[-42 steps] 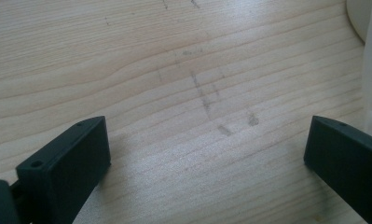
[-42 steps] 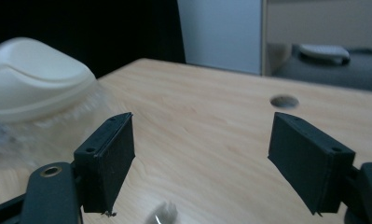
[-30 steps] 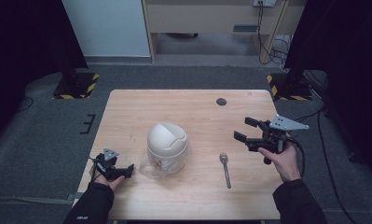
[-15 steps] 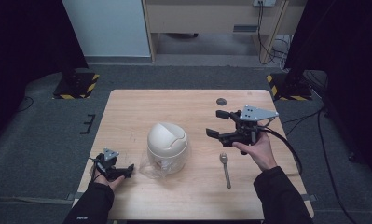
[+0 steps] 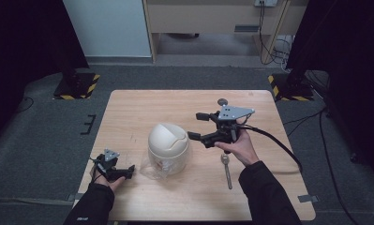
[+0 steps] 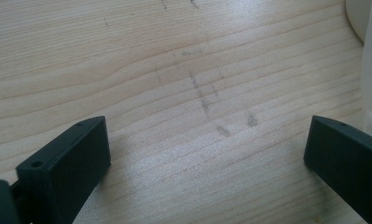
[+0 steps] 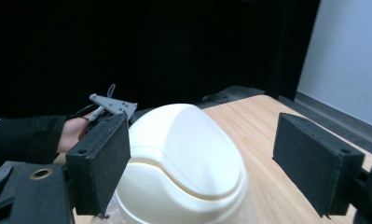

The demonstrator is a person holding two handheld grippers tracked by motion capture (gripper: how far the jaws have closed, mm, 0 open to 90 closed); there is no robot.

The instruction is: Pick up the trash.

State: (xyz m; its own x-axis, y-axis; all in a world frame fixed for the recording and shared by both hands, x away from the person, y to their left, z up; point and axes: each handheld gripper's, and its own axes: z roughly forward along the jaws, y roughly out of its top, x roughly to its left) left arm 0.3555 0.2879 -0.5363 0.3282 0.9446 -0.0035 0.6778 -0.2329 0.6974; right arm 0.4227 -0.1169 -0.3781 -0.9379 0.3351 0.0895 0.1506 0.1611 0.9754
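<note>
Over on the left, the left hand-held gripper (image 5: 126,170) is parked low near the front edge of the wooden tabletop (image 5: 142,108), jaws spread wide with just bare wood between them. Right next to it is some crinkly clear plastic (image 5: 149,165), and sitting on that plastic is a white domed bin (image 5: 168,146) with a swing-style lid, pretty much mid-table. The right hand-held gripper (image 5: 198,126) is held up just right of the dome, pointing at it, jaws wide apart and empty. A metal spoon (image 5: 227,168) lies below that hand, and a small dark round thing (image 5: 222,101) sits near the far edge.
</note>
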